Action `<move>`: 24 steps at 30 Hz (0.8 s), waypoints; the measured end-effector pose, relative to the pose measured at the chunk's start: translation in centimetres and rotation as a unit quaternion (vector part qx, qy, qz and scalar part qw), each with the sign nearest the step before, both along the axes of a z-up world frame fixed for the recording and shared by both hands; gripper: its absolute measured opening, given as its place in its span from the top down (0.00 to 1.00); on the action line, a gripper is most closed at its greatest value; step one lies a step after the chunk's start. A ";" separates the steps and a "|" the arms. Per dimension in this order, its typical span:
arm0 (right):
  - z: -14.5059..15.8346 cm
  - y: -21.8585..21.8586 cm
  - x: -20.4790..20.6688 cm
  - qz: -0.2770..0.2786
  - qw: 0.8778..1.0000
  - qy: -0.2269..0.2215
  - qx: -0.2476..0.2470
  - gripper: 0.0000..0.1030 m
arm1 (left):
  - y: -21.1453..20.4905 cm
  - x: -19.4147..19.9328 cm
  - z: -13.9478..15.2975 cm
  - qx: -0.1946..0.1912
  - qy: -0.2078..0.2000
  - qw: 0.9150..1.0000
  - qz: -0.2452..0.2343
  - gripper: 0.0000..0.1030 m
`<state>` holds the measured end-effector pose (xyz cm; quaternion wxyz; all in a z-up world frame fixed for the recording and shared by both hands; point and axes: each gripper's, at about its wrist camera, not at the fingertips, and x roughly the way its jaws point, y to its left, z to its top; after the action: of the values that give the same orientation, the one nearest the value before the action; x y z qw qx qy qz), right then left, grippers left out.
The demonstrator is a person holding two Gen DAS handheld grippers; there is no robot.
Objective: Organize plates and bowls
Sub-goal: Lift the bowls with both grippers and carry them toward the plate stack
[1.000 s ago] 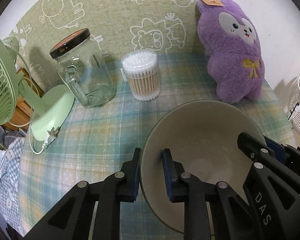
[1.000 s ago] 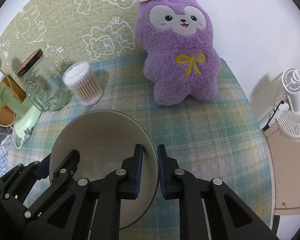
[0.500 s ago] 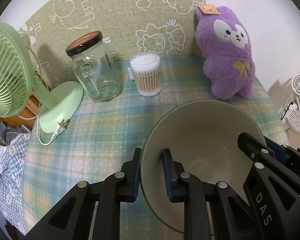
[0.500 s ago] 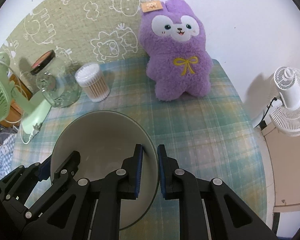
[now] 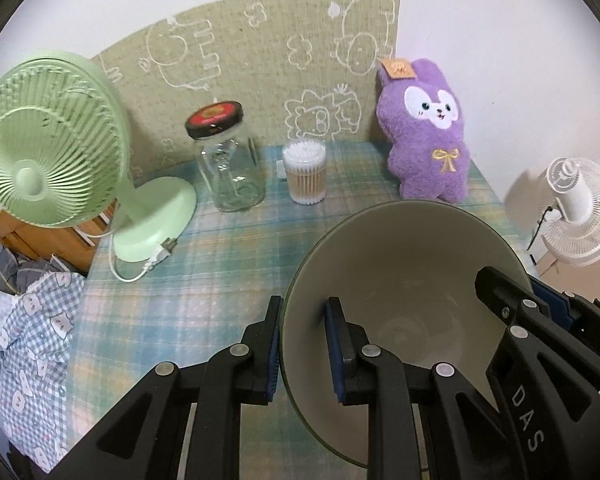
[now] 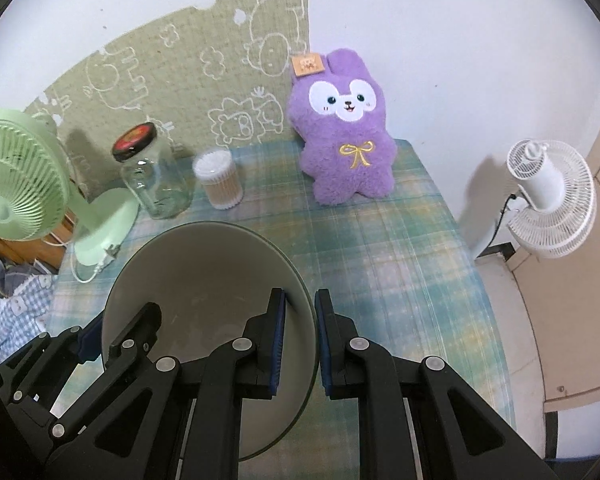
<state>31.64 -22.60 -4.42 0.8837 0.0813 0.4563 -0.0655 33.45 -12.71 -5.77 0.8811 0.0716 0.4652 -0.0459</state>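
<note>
Small table with a green-blue plaid cloth (image 6: 400, 264) pushed against a white wall, a beige cartoon-print mat propped behind it. Landmark: the purple plush rabbit (image 6: 346, 128) at the back edge of the cloth.

Along the back, leftward from the rabbit: a cotton swab tub (image 6: 219, 179), then a glass jar (image 6: 153, 176) with a dark lid, then a green desk fan (image 6: 18, 184) at the far left edge. A white fan (image 6: 550, 196) stands off the table, right of the rabbit.

The bowl (image 5: 404, 280) is in front of the rabbit and appears to be held above the cloth, mouth tipped toward the cameras.

Left gripper (image 5: 302, 344): pinching the bowl's left rim, one pad outside the wall, one inside. Right gripper (image 6: 300, 340): same on the opposite rim, one pad inside, one outside. Both clamped on the bowl, so it's a two-point carry across its width.

Key relation: the bowl sits between the two tongs, rim-to-rim line running left-right, neither hand nearer than the other. No plates or other bowls visible in either view, so I can't tell where the stack or target is.

Judgement: the next move likely needs both hands to translate together and keep the spacing fixed; if one side leads, the bowl could twist in the pads or slip off a rim.
</note>
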 end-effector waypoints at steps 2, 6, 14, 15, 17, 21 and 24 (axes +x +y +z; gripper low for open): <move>0.8 0.8 -1.2 -0.002 1.000 -0.005 -0.002 0.82 | 0.7 -1.0 0.7 -0.002 -0.005 1.000 -0.002 0.82; 2.0 2.3 -3.3 -0.005 1.000 -0.011 -0.005 0.82 | 2.4 -3.2 2.1 -0.005 -0.012 1.000 -0.005 0.82; 3.3 5.9 -8.4 -0.008 1.000 -0.018 -0.006 0.82 | 5.9 -7.8 3.5 -0.003 -0.020 1.000 -0.013 0.82; 3.4 6.4 -9.0 -0.008 1.000 -0.018 -0.007 0.82 | 6.4 -8.4 3.5 -0.004 -0.020 1.000 -0.013 0.82; 3.3 7.5 -10.4 -0.008 1.000 -0.016 -0.008 0.82 | 7.3 -9.5 3.4 -0.004 -0.020 1.000 -0.014 0.82; 2.9 9.1 -12.5 -0.009 1.000 -0.011 -0.006 0.82 | 9.0 -11.7 3.0 -0.001 -0.015 1.000 -0.017 0.82; 2.4 10.2 -14.0 -0.011 1.000 -0.005 -0.005 0.82 | 10.0 -13.3 2.5 0.000 -0.011 1.000 -0.019 0.82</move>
<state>17.61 -12.41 -2.07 0.8855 0.0823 0.4508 -0.0770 20.13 -2.69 -3.25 0.8849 0.0810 0.4544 -0.0618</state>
